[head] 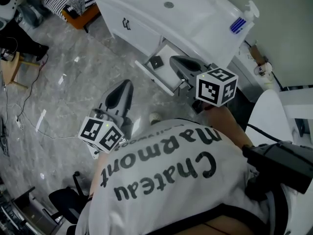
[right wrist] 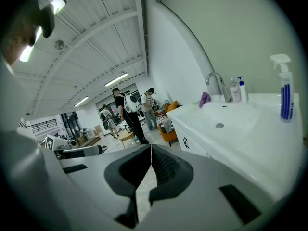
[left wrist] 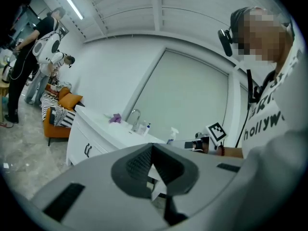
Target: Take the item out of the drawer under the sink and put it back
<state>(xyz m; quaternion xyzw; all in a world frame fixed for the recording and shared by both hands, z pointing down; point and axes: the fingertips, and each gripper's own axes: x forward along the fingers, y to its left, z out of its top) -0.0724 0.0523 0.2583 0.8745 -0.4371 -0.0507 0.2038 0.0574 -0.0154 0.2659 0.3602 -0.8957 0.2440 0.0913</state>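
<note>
Drawer (head: 152, 78): pulled out of white cabinet (head: 132, 26) under sink (head: 168, 5); inside is seen from above in head view.
Item (head: 156, 61): small dark square thing, laid flat inside drawer toward its left end; gripped by nothing; kind can't be told.
Right gripper (head: 172, 59): jaws closed tip to tip, nothing held betw. them; tip is seen over drawer's right part, just beside item but apart from it; marker cube (head: 216, 86) is turned up toward head cam.
Left gripper (head: 128, 82): jaws pressed together, nothing held; it is held over floor (head: 68, 72), apart from drawer front, tip pointed toward cabinet.
Sink top: spray bottle (head: 242, 22) is stood at right end; faucet (right wrist: 215, 81) and two small bottles (right wrist: 236, 89) are at back edge, purple cloth (right wrist: 205, 99) just beside faucet.
Cabinet front: dark handle (head: 126, 23) is seen on panel left of drawer.
Shirt (head: 171, 175): white w/ dark lettering, worn by person holding both grippers; lower part of head view is filled by it.
Background: orange seat (head: 80, 13) w/ striped cushion past cabinet's left end; several people (right wrist: 122, 112) are seen standing farther off in right gripper view.
</note>
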